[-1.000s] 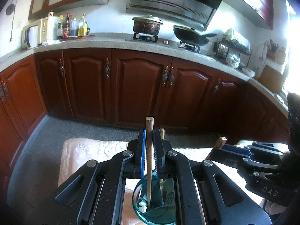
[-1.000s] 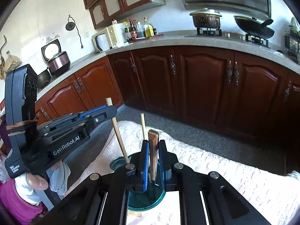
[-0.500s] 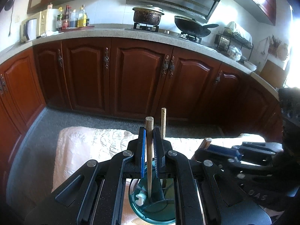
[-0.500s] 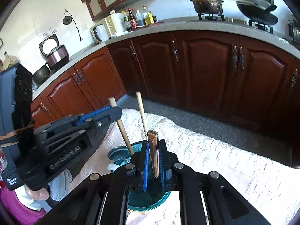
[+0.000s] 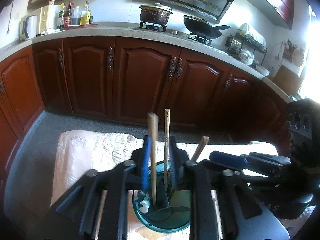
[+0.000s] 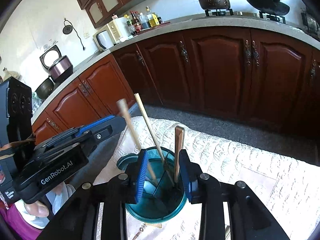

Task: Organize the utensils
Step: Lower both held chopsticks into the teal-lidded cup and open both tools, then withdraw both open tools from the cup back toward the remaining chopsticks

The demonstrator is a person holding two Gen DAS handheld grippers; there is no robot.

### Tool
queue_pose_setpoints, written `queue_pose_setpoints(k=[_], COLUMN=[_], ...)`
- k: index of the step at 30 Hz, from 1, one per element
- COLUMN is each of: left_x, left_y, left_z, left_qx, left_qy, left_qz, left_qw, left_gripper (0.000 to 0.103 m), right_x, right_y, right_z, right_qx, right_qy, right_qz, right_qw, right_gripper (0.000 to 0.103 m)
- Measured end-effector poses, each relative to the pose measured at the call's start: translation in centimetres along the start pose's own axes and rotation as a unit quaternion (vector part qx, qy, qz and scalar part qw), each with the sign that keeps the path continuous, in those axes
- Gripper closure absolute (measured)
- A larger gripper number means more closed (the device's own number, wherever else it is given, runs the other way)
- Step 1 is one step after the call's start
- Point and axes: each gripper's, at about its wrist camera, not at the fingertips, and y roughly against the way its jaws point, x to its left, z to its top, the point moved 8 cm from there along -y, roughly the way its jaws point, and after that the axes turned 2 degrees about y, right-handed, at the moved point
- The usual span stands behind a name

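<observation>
A teal divided cup (image 5: pixel 162 214) stands on a cream embossed cloth (image 5: pixel 90 150). My left gripper (image 5: pixel 160 142) hangs over it, jaws opening. A round wooden handle (image 5: pixel 152 150) and a thin stick (image 5: pixel 166 140) stand loose between its fingers, their lower ends in the cup. My right gripper (image 6: pixel 163 153) is also over the cup (image 6: pixel 156 200), jaws opening, with a flat wooden handle (image 6: pixel 179 150) leaning near its right pad, untouched by the left pad. The thin stick (image 6: pixel 150 128) and the blurred round handle (image 6: pixel 128 120) show there too. Each gripper appears in the other's view: the left gripper (image 6: pixel 118 120) and the right gripper (image 5: pixel 214 156).
Dark red cabinets (image 5: pixel 140 76) run under a grey counter (image 5: pixel 112 30) behind the table. On the counter are a pot (image 5: pixel 156 14), a wok (image 5: pixel 202 28), bottles (image 5: pixel 74 16) and a rice cooker (image 6: pixel 60 68). A small teal round piece (image 6: pixel 124 160) lies beside the cup. A person's hand (image 6: pixel 38 208) holds the left gripper.
Both grippers have opened off the wooden handles they were shut on. The handles now stand loose in the cup. The right gripper has sunk a little toward the cup.
</observation>
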Motion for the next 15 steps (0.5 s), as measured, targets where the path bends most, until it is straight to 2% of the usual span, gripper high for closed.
queue_pose_setpoints(k=[7,9,15], left_x=[0.2,0.1,-0.7], left_y=[1.3,2.0,4.0], left_z=[-0.4,-0.7,-2.0], left_qx=[-0.004,-0.006,-0.018], left_qy=[0.007,0.006,-0.015], left_qz=[0.001,0.005,0.031], left_qw=[1.0000,1.0000,0.9993], left_gripper=[0.068,0.066,0.061], right_x=[-0.4,-0.3,-0.5], right_y=[0.9,1.2,2.9], right_z=[-1.5,-2.2,-4.5], right_qx=[0.003,0.003,-0.007], right_qy=[-0.009,-0.007,-0.016], right_qz=[-0.013,-0.024,-0.051], right_qw=[1.000,1.000,0.999], right_gripper=[0.072,0.068,0.065])
